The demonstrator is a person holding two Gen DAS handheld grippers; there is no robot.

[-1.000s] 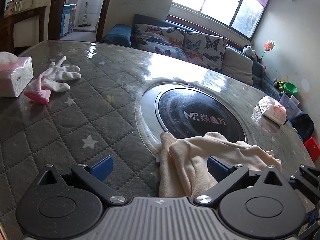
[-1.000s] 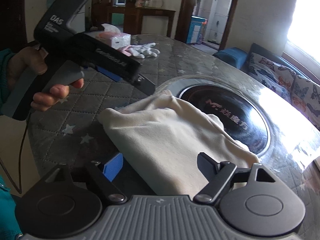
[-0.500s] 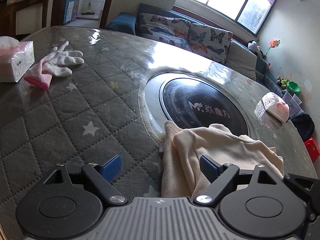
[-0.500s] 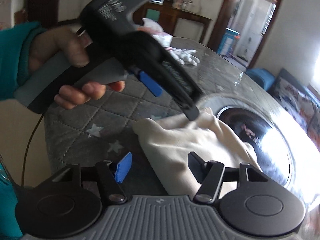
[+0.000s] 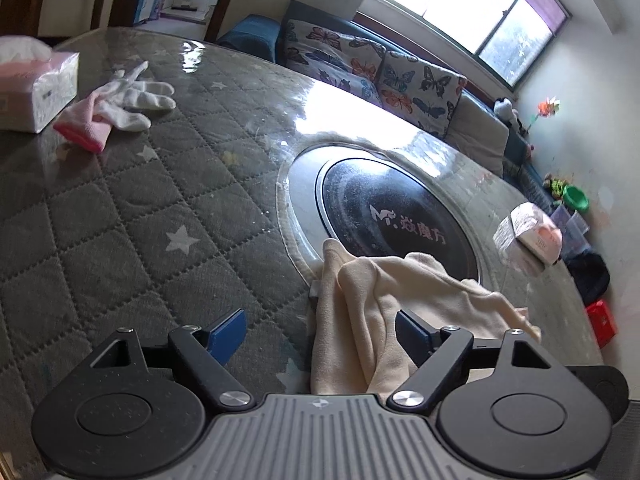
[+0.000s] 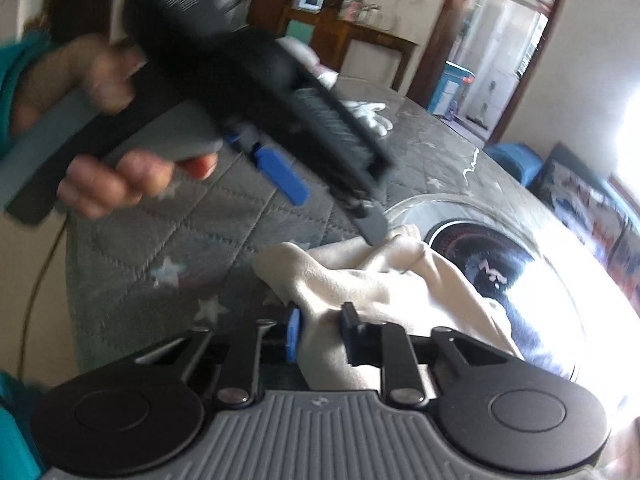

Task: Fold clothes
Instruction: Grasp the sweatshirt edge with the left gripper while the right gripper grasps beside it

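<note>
Right gripper [image 6: 318, 334] jaws closing on cream garment [image 6: 384, 292] fold at 6 o'clock, left gripper [image 5: 320, 330] spread wide, garment edge between fingers, quilted table [image 5: 120, 208], white glove [image 5: 136, 98] at 10 o'clock.

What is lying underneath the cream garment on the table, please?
The cream garment rests partly on the quilted grey table cover and overlaps the black round hob. Whatever lies beneath its folds is hidden.

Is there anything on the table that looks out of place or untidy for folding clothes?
Yes. The cream garment is bunched, and it lies partly over the black round plate set into the table, not flat on the quilted cover. A white glove with a pink cuff lies loose beside the tissue pack.
</note>
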